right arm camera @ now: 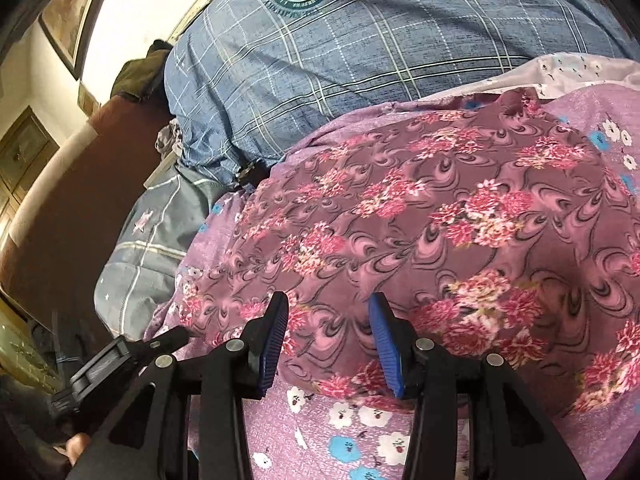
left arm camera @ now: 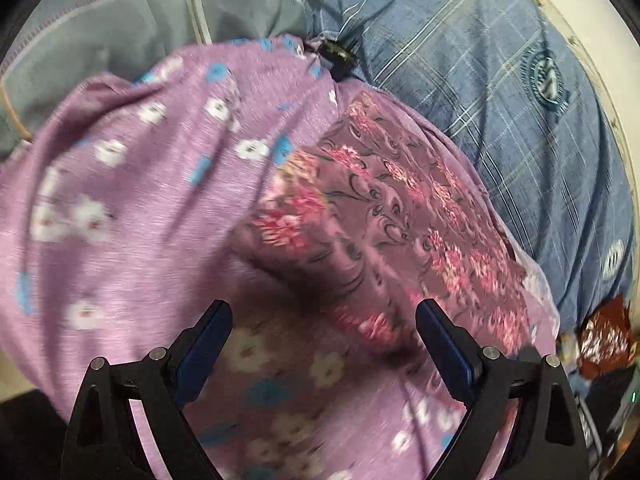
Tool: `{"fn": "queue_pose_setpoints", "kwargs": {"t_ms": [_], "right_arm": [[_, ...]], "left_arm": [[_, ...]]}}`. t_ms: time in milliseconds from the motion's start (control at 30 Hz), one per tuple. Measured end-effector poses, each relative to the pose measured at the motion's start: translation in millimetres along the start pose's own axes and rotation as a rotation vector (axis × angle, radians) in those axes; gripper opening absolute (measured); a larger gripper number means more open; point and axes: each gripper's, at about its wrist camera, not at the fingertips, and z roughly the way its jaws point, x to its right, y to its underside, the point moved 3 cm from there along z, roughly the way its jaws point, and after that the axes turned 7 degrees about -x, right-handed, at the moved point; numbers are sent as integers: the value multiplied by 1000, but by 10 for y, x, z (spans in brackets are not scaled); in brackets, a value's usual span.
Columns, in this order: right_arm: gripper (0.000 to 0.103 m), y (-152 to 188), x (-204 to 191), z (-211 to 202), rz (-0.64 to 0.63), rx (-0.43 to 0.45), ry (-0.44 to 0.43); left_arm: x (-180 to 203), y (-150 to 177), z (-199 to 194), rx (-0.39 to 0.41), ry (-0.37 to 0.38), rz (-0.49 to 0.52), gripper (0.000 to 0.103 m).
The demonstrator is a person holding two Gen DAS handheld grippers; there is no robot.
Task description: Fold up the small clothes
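A maroon garment with pink flowers lies spread on a lilac flowered sheet. In the left wrist view the same garment lies right of centre, blurred. My right gripper hovers over the garment's near edge with its blue pads partly apart; the cloth shows flat between them, not pinched. My left gripper stands wide open above the sheet, just short of the garment's near-left corner, with nothing between its fingers. In the right wrist view the left gripper pokes in at the lower left beside the sheet's edge.
A blue checked blanket with a round badge lies bunched behind the garment. A grey pillow sits at the far left. A small dark object lies where sheet and blanket meet. A brown bed frame and a wall stand at the left.
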Motion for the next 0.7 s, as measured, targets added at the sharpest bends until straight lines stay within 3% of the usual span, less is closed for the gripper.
{"fn": "queue_pose_setpoints", "kwargs": {"t_ms": [167,333,400,433,500,600,700], "right_arm": [[44,-77,163,-53,54,4,-11],[44,-138,168,-24,54,-10,-25],[41,-134,138,37,50,-33,-46],[37,-122,115,70,43,-46,-57],[14,-88,38,159,12,-77,-66],[11,-19,-72,287,-23,-110,-66],[11,73,-130,475,-32,-169,-74]], "left_arm": [[-23,-160,230,63,3,-75,93],[-57,-280,274,128,52,-127,90],[-55,-305,293,148,54,-133,67],[-41,-298,312,151,52,-130,60],[-21,-308,388,138,43,-114,31],[38,-252,444,131,45,-97,19],[107,-255,376,142,47,-66,13]]}}
